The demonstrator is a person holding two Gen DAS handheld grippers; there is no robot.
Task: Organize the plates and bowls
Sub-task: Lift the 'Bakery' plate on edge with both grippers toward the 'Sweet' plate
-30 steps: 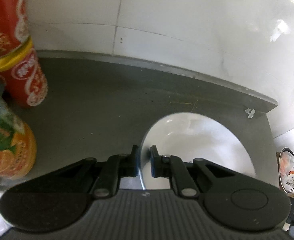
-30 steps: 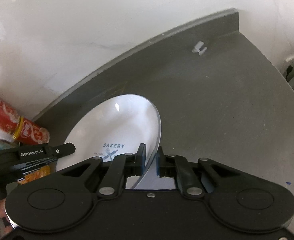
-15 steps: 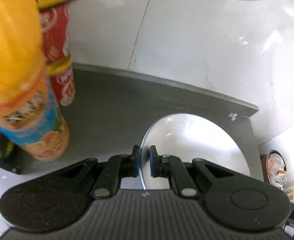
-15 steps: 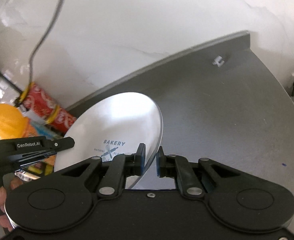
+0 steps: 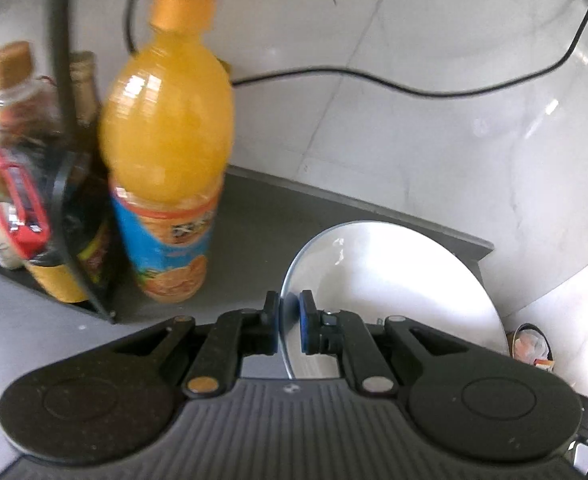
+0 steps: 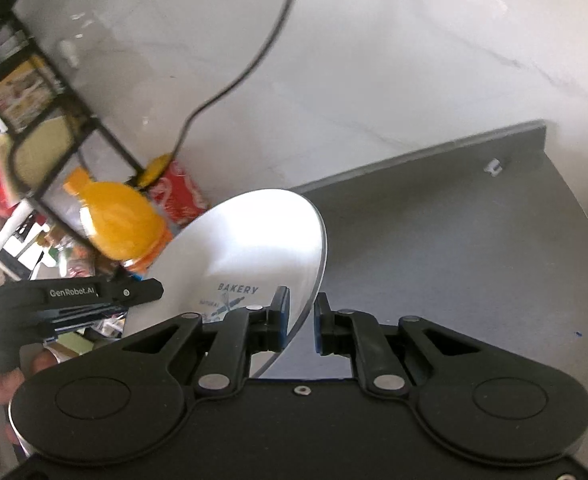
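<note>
We see the left gripper (image 5: 289,326) pinching the white plate's (image 5: 394,280) left rim, and the right gripper (image 6: 300,320) clamped narrowly on its opposite rim; the plate, held off the grey countertop (image 6: 454,248), tilts with its far edge toward the counter's back edge, beside the orange juice bottle (image 5: 165,152)
</note>
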